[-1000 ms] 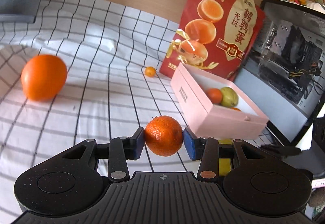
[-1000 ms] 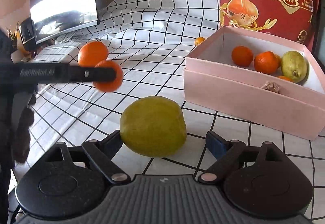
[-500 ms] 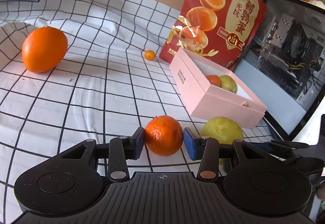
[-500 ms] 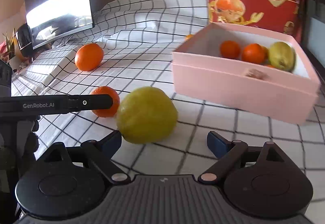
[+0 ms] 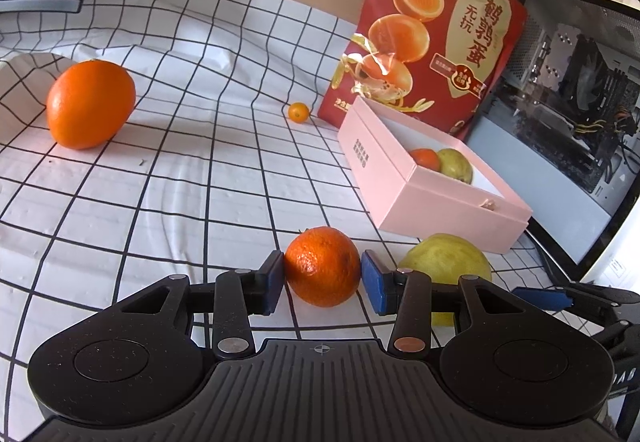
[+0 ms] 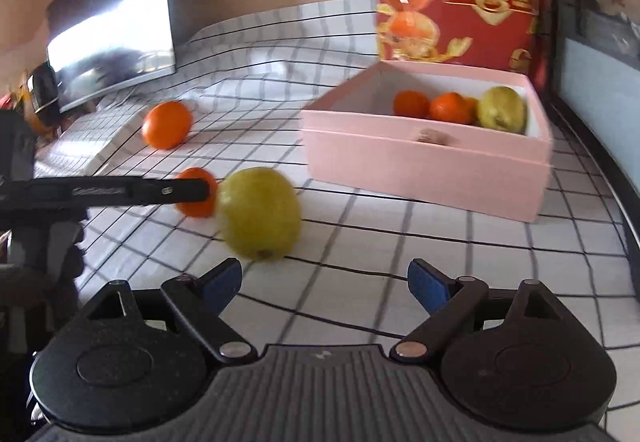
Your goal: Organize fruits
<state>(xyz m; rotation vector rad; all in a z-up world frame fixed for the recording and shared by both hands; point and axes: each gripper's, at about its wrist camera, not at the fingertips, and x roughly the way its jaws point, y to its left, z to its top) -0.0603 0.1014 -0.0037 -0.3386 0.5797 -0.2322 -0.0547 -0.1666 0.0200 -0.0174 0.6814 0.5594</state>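
Note:
My left gripper (image 5: 322,276) is shut on a tangerine (image 5: 322,266), low over the checked cloth. Just to its right lies a yellow-green fruit (image 5: 444,258). In the right wrist view that fruit (image 6: 260,213) rests on the cloth ahead and left of my right gripper (image 6: 325,286), which is open with nothing between its pads. The left gripper's finger (image 6: 160,190) and the tangerine (image 6: 196,197) touch the fruit's left side. The open pink box (image 6: 420,157) holds two tangerines and a yellow-green fruit (image 6: 502,107). A large orange (image 5: 90,103) and a tiny orange fruit (image 5: 299,111) lie loose.
A red snack bag (image 5: 424,29) stands behind the box. An open computer case (image 5: 572,113) lines the right side. A dark monitor (image 6: 112,37) stands at the far left. The cloth is rumpled near the large orange (image 6: 167,123).
The tangerine in my left gripper came down beside the yellow-green fruit. My right gripper drew back and rightward, so the fruit is no longer between its fingers.

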